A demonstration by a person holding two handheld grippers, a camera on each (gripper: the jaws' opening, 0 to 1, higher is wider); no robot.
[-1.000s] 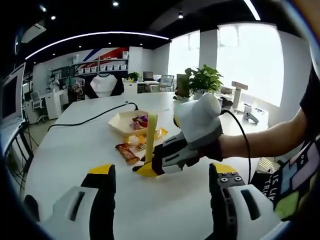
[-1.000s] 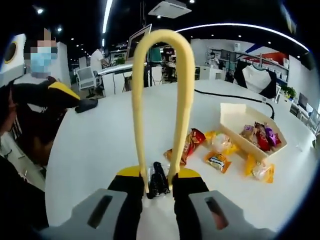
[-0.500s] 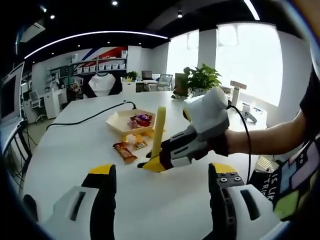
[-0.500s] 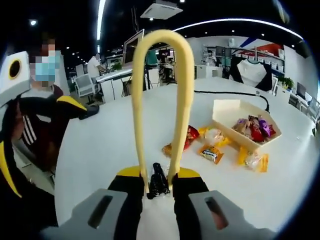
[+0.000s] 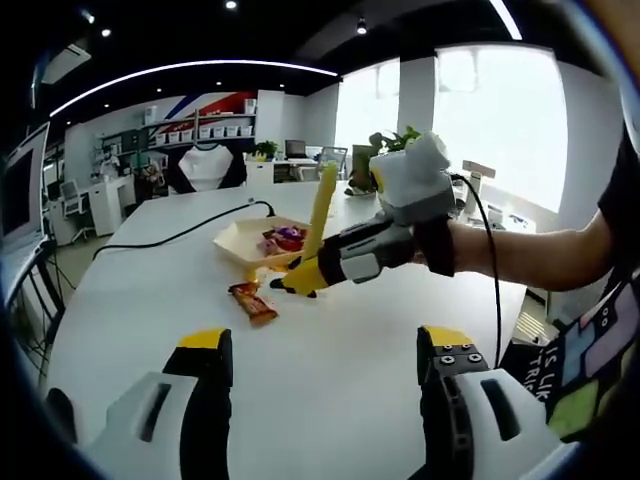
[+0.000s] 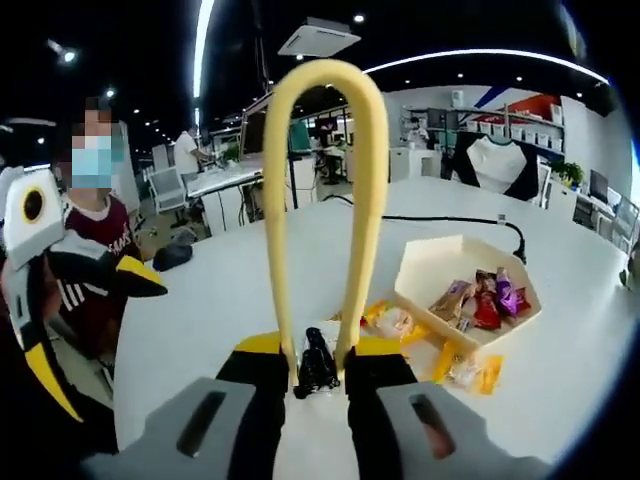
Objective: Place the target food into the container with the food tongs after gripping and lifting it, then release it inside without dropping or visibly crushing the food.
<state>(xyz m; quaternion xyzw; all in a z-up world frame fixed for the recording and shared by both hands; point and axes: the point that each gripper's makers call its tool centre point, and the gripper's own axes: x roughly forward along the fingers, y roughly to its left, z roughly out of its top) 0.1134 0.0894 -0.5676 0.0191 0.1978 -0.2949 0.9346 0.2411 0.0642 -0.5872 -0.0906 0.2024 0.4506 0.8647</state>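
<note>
The right gripper (image 6: 318,365) clamps yellow looped plastic tongs (image 6: 322,200) (nothing between them); wrapped snacks (image 6: 455,368) lie beside the beige hexagonal tray (image 6: 432,262) mid-table. Left gripper (image 5: 325,395) gapes wide, empty. Picking remains.

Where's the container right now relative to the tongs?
In the right gripper view the container sits on the white table, right of the yellow tongs held in the right gripper, with loose snack packets just beside it.

Right tongs (image 6: 318,350) clamped shut; left tongs (image 5: 322,350) spread apart.
</note>
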